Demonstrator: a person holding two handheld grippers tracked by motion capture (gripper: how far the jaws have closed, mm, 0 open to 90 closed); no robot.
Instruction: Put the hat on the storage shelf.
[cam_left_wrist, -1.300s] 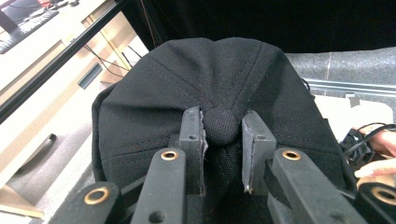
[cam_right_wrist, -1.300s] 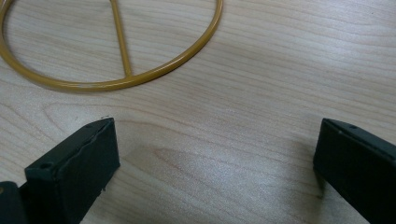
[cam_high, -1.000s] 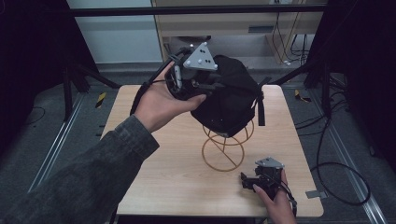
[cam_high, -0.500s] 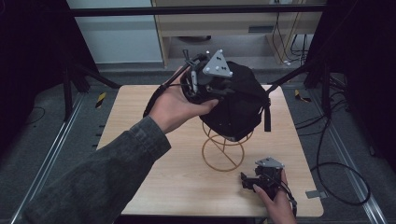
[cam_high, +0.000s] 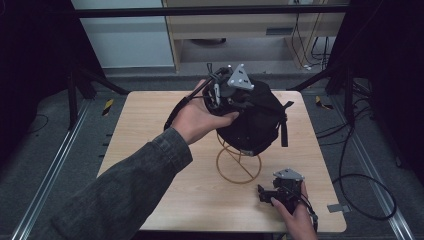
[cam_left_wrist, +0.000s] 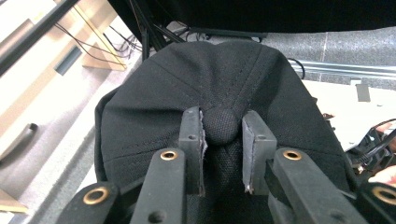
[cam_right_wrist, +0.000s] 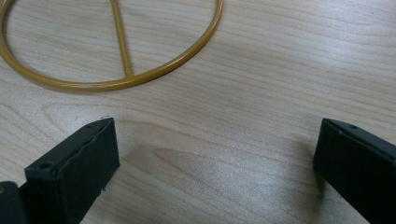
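Left gripper (cam_left_wrist: 223, 154) fingers pinch the top button of a black cap (cam_high: 257, 117) on a gold wire stand (cam_high: 239, 167). Right gripper (cam_right_wrist: 215, 163) rests wide open on the wooden worktop (cam_high: 150, 130).

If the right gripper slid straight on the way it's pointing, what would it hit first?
Probably the yellow wire stand's base ring. The right gripper rests open on the table, with bare wood between its jaws and the ring ahead, slightly to its left. Depth is hard to judge.
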